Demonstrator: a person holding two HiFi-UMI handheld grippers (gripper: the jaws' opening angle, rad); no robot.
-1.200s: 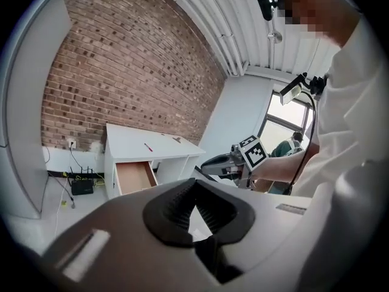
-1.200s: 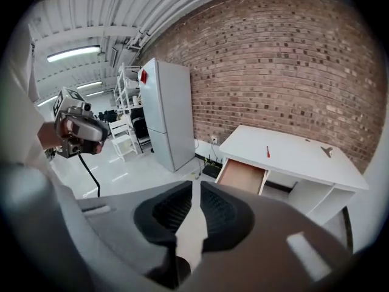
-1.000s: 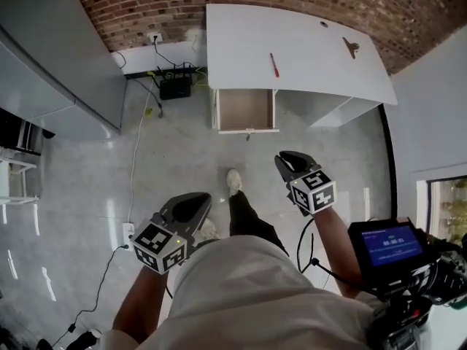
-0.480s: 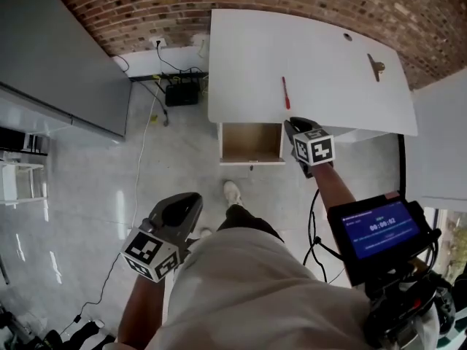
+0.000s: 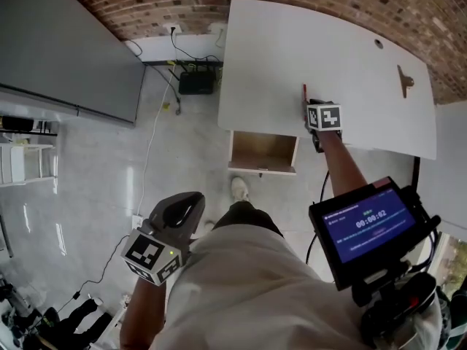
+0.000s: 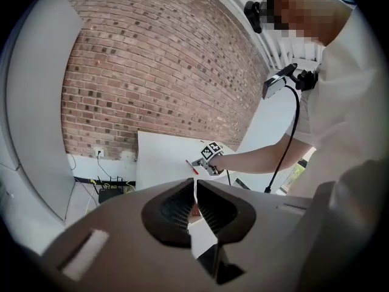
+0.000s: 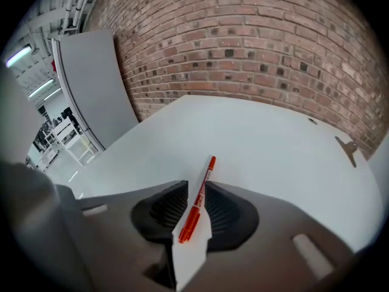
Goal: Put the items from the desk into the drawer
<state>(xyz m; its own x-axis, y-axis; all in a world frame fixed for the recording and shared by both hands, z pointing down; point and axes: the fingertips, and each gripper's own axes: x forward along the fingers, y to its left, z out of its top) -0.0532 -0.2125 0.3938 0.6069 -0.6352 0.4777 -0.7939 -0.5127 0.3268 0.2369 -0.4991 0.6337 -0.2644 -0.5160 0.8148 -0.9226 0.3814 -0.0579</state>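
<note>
A red pen [image 5: 304, 93] lies on the white desk [image 5: 277, 64], near its front edge. My right gripper [image 5: 313, 103] is stretched out over the desk and stands open around the pen [image 7: 200, 193], one finger on each side; the pen rests on the desktop. A black clip [image 5: 405, 81] lies further right on the desk. Below the desk's front edge the wooden drawer [image 5: 264, 153] is pulled out, and what I see of its inside is bare. My left gripper [image 5: 191, 200] hangs low beside the person's hip, shut, with nothing in it [image 6: 195, 190].
A small round hole [image 5: 378, 44] sits near the desk's back edge. On the floor by the brick wall are a black box [image 5: 195, 84] and cables. A grey cabinet [image 5: 66, 49] stands at the left. A screen device [image 5: 372, 221] hangs at the person's chest.
My right gripper has gone forward from waist height, past the drawer, onto the desk, and now straddles the red pen. The left gripper has stayed low at the person's side.
</note>
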